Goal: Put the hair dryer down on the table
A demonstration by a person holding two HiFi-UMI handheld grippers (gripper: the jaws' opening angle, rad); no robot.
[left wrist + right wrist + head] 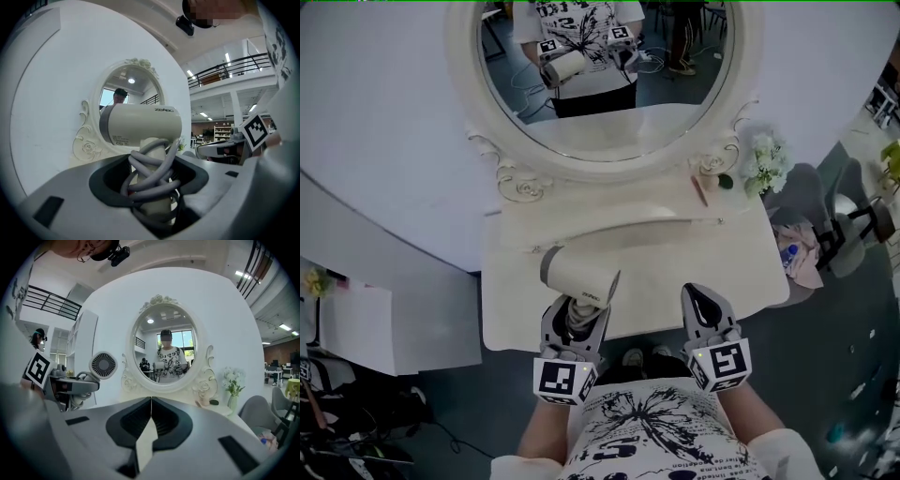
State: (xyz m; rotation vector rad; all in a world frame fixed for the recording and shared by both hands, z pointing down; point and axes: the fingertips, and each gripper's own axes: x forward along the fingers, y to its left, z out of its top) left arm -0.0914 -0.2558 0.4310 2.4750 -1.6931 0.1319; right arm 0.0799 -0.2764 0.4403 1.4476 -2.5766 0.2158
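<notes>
in front of the oval mirror (609,131), over the near edge of the pale worktop (511,314), the left tongs (577,319) pinched the handle of the hair dryer (578,272). the grip sat on the stretch of handle where the grey cord (152,173) was wound in loops, so the tongs bore on cord and handle together. that probably kept the cord from trailing and left the barrel free above. the barrel lay crosswise to the mirror, its rear grille turned toward the right tongs (704,298), with the handle pointing down. this pose looked ready for lowering onto the bare worktop below the mirror. the dryer seemed to be carried and not yet set down, though the steep head view did not show whether any part touched the surface.

the right tongs were pressed together on nothing, right of the mirror's middle and beside the dryer, apparently kept aside so the landing spot was open. a small vase of flowers (766,161) stood at the mirror's right foot, well apart from the dryer.

the mouth of the nozzle faced away from every camera. the bottom of the handle and the plug were buried inside the left tongs. two small items near the mirror's right foot were too small to name.
</notes>
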